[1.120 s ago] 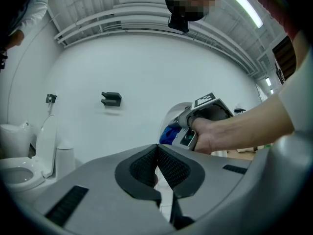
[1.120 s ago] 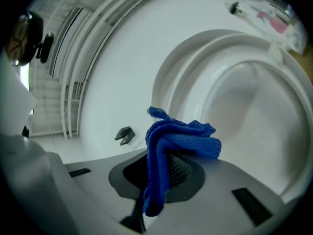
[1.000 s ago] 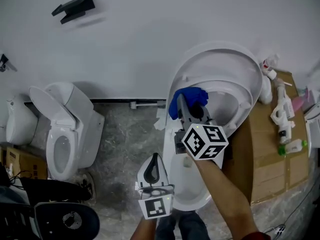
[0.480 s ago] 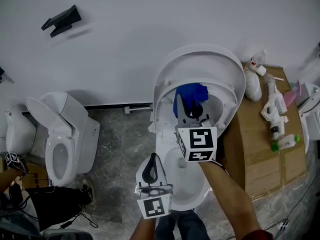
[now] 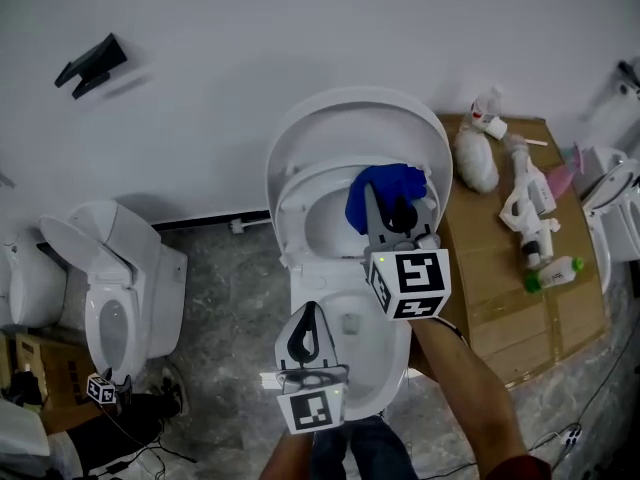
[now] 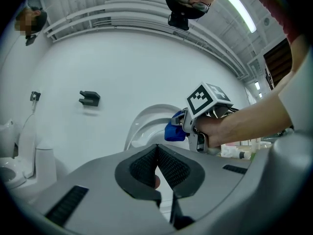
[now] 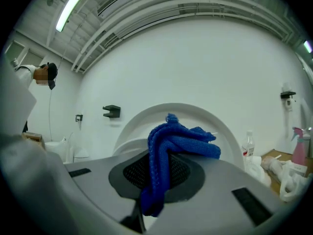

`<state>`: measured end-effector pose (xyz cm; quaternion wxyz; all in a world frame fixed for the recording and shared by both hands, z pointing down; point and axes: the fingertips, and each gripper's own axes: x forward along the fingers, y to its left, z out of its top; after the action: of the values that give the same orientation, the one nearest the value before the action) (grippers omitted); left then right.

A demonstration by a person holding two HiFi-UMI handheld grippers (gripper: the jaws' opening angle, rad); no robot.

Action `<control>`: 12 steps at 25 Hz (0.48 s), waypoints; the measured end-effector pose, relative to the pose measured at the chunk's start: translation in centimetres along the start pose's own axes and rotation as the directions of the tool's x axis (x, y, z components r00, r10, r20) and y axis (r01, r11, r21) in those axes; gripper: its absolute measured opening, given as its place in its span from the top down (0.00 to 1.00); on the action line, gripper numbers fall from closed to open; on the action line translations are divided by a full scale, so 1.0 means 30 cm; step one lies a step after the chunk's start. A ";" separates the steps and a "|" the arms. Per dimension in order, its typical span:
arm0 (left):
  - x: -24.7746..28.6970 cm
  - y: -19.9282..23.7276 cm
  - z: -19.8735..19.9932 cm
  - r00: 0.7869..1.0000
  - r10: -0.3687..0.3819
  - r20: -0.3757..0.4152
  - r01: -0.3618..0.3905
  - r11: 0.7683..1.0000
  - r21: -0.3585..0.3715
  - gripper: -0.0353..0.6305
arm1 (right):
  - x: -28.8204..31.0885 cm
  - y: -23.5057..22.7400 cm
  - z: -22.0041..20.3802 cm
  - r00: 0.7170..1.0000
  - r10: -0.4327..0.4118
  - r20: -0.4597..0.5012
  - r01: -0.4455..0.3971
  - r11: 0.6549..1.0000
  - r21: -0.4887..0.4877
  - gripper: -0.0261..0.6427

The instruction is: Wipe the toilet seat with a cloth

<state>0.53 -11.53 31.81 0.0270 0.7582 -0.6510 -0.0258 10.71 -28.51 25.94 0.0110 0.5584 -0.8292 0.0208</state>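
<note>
The white toilet [image 5: 300,158] stands in mid view with its lid and seat [image 5: 322,183] raised against the wall. My right gripper [image 5: 374,200] is shut on a bunched blue cloth [image 5: 385,190], held in front of the right part of the raised seat; I cannot tell whether it touches. In the right gripper view the cloth [image 7: 171,143] hangs out of the closed jaws, with the lid [image 7: 215,124] behind. My left gripper [image 5: 309,310] is shut on nothing, lower down over the bowl's front. In the left gripper view its pads [image 6: 168,168] meet, and the right gripper [image 6: 182,125] and cloth [image 6: 172,131] show beyond.
A second toilet [image 5: 115,288] stands at the left. At the right a cardboard box [image 5: 500,278] carries spray bottles [image 5: 530,213] and a white bag [image 5: 475,163]. A black bracket [image 5: 90,65] hangs on the wall. The floor is grey stone.
The right gripper has carried the cloth from the left part of the raised seat across to its right part. The toilet has shifted left in view. The left gripper stays shut and low.
</note>
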 end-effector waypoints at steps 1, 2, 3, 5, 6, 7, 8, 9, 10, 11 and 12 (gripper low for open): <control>0.006 -0.012 -0.001 1.000 -0.004 0.000 0.004 1.000 0.000 0.92 | -0.009 -0.018 -0.004 1.000 -0.004 0.000 0.004 1.000 0.001 0.88; 0.012 -0.024 -0.002 1.000 -0.008 0.000 0.008 1.000 -0.001 0.92 | -0.019 -0.038 -0.009 1.000 -0.009 -0.001 0.009 1.000 0.002 0.88; 0.019 -0.036 -0.003 1.000 -0.013 0.002 0.013 1.000 0.001 0.92 | -0.028 -0.057 -0.015 1.000 -0.014 -0.001 0.014 1.000 0.002 0.88; 0.029 -0.059 -0.009 1.000 -0.022 0.003 0.022 1.000 0.006 0.92 | -0.047 -0.096 -0.029 1.000 -0.023 -0.004 0.023 1.000 0.006 0.88; 0.034 -0.068 -0.015 1.000 -0.024 0.001 0.024 1.000 0.007 0.92 | -0.056 -0.113 -0.037 1.000 -0.026 -0.005 0.026 1.000 0.011 0.88; 0.037 -0.077 -0.022 1.000 -0.026 -0.003 0.026 1.000 0.006 0.92 | -0.064 -0.130 -0.045 1.000 -0.029 -0.005 0.030 0.999 0.020 0.88; 0.039 -0.085 -0.029 1.000 -0.028 -0.006 0.028 1.000 0.005 0.92 | -0.074 -0.147 -0.053 0.999 -0.033 -0.005 0.033 0.999 0.034 0.88; 0.040 -0.092 -0.036 0.999 -0.030 -0.010 0.030 1.000 0.004 0.92 | -0.084 -0.162 -0.063 0.999 -0.037 -0.006 0.038 0.998 0.050 0.88; 0.041 -0.099 -0.044 0.999 -0.032 -0.013 0.032 0.999 0.003 0.92 | -0.096 -0.177 -0.074 0.999 -0.042 -0.007 0.042 0.997 0.063 0.88; 0.042 -0.106 -0.050 0.999 -0.034 -0.017 0.034 0.999 0.004 0.92 | -0.106 -0.191 -0.085 0.999 -0.047 -0.010 0.048 0.996 0.074 0.88; 0.044 -0.112 -0.055 0.999 -0.036 -0.020 0.036 0.999 0.004 0.92 | -0.115 -0.204 -0.097 0.999 -0.053 -0.013 0.053 0.995 0.082 0.88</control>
<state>4.16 -12.31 33.19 0.0313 0.7700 -0.6370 -0.0172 17.68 -27.47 28.85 -0.0071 0.5801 -0.8125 0.0575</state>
